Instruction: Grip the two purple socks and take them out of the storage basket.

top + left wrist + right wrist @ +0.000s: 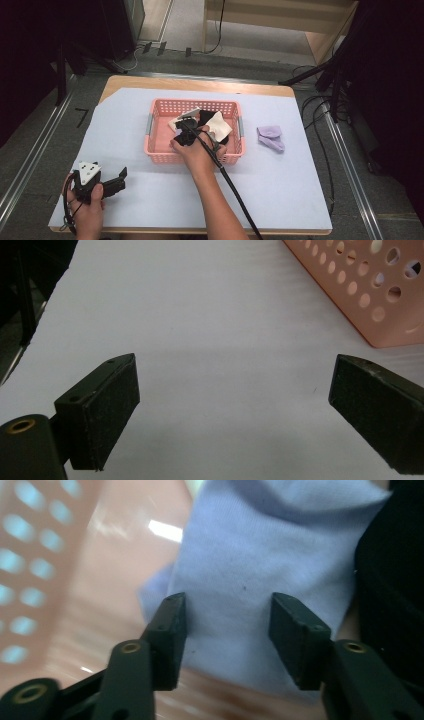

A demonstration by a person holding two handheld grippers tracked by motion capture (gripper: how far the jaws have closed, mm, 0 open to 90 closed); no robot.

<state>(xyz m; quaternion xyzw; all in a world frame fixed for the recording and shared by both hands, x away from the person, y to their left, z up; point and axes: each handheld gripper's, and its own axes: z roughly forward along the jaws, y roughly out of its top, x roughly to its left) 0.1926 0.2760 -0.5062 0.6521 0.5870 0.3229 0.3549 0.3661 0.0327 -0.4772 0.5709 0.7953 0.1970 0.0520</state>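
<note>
Reaching into the pink perforated basket [159, 107] at the middle of the white-covered table [280, 190], the right gripper [227, 630] points at a pale blue sock [280, 560], its jaws half apart with the fabric behind the gap and neither pad pressing it. Black cloth [395, 580] lies just beside the sock. The left gripper [235, 405] rests near the table's front left corner, jaws wide apart over bare cover. A lilac folded cloth [270, 137] lies right of the basket.
</note>
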